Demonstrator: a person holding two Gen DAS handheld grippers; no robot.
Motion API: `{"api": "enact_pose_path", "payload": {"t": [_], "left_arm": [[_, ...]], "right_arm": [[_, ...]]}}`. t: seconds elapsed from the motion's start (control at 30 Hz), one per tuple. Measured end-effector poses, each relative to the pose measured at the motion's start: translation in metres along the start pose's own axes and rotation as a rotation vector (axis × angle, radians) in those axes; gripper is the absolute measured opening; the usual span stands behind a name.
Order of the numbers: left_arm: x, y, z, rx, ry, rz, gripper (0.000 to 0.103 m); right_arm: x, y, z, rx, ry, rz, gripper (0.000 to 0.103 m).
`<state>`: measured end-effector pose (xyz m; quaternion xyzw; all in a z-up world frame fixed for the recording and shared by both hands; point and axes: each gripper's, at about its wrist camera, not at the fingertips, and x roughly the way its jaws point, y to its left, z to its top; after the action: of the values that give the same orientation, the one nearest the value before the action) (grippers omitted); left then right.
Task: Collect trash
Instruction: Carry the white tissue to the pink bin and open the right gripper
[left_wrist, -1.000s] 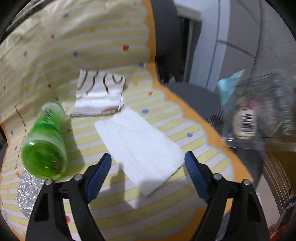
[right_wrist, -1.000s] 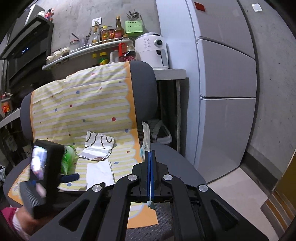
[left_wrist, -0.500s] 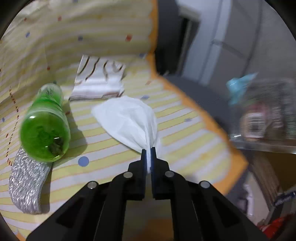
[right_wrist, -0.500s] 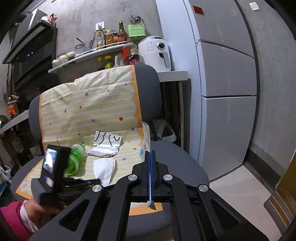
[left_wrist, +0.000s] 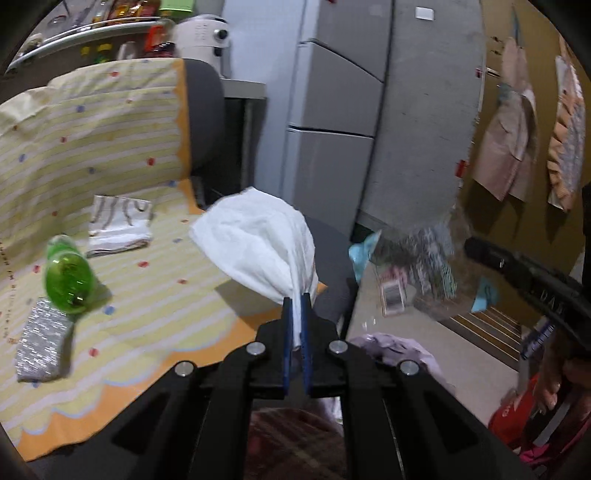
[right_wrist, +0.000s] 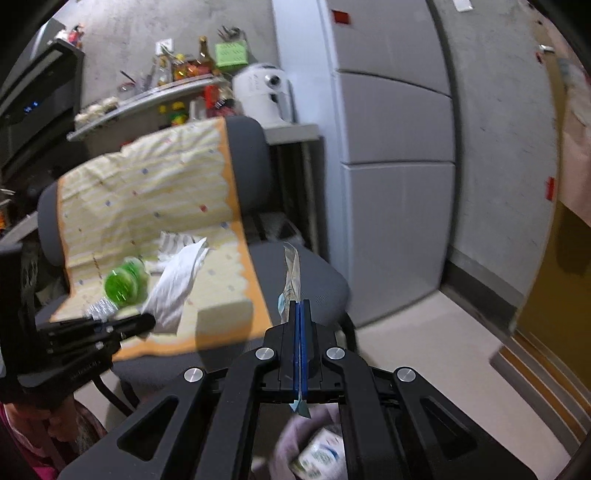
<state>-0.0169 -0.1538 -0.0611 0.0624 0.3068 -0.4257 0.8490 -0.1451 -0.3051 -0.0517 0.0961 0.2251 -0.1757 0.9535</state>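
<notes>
White tissue (left_wrist: 266, 240) hangs pinched between the pressed-together fingers of the left hand-held gripper (left_wrist: 295, 314), lifted above the striped cloth (left_wrist: 122, 155) on the chair. Right hand-held gripper (right_wrist: 300, 317) is clamped on a clear plastic bag (right_wrist: 291, 273). Green bottle (left_wrist: 68, 278) lies on the cloth.

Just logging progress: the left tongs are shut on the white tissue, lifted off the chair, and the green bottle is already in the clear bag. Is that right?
Not quite. The green bottle is not in the clear bag; it lies on the striped cloth on the chair, as the left wrist view shows. The rest holds: the left tongs are shut on the white tissue, lifted off the chair.
</notes>
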Motion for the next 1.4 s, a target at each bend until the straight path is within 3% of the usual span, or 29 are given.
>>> {"api": "enact_pose_path", "payload": {"t": [0.3,0.7,0.83,1.2,1.33,1.4], "left_arm": [[0.002,-0.021,0.000,0.020,0.005,-0.060,0.002],[0.004,-0.033,-0.001,0.064,0.023,-0.070,0.002],[0.005,-0.039,-0.002,0.084,0.024,-0.096,0.002],[0.024,-0.099,-0.020,0.263,0.082,-0.297,0.003],[0.046,-0.111,-0.031,0.292,0.208,-0.407,0.003],[0.055,-0.114,-0.035,0.294,0.257,-0.417,0.003]], "right_arm": [[0.011,-0.031,-0.049,0.105,0.153,-0.023,0.001],[0.041,-0.058,-0.078,0.178,0.285,-0.055,0.020],[0.034,-0.063,-0.070,0.180,0.242,-0.073,0.020],[-0.016,-0.077,-0.025,0.165,0.021,-0.132,0.020],[-0.026,-0.083,-0.021,0.170,-0.010,-0.138,0.020],[-0.028,-0.087,-0.019,0.177,-0.016,-0.139,0.021]]}}
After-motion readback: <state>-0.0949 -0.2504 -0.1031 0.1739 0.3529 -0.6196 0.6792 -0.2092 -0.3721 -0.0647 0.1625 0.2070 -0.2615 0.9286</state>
